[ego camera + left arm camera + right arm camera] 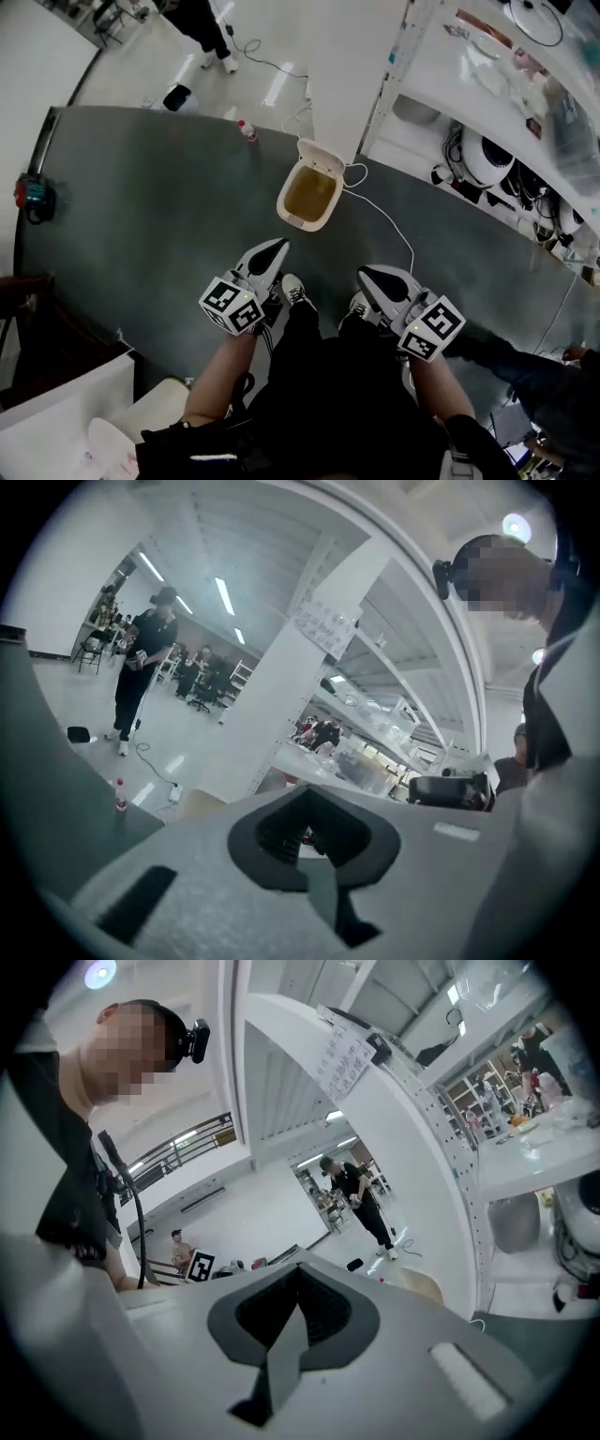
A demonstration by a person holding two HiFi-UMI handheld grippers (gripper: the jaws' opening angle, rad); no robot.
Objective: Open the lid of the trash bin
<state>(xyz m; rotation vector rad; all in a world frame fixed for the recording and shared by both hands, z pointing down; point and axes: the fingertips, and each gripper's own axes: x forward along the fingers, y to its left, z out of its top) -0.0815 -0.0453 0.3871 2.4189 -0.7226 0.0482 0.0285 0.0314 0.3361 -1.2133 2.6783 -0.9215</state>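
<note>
Head view, steeply down: trash bin (309, 196) stands on the grey floor mat (141, 216) just in front of a white pillar (352, 75); its lid (320, 153) is tipped back and open, yellow-brown inside showing; a white cable (384, 217) runs along the mat beside it. Left gripper (275, 251) and right gripper (371, 276) are held side by side above the person's shoes, well apart from the bin, touching nothing. Left gripper view: fingers (216, 883) pressed together, nothing between them; bin lid edge pale tan beyond them (199, 803); small bottle (120, 796) on the mat's edge; a person in black (141, 667) standing further off. Right gripper view: fingers (394, 1354) likewise pressed together and empty; tan bin rim (424, 1288) just past them, at the foot of the pillar.
</note>
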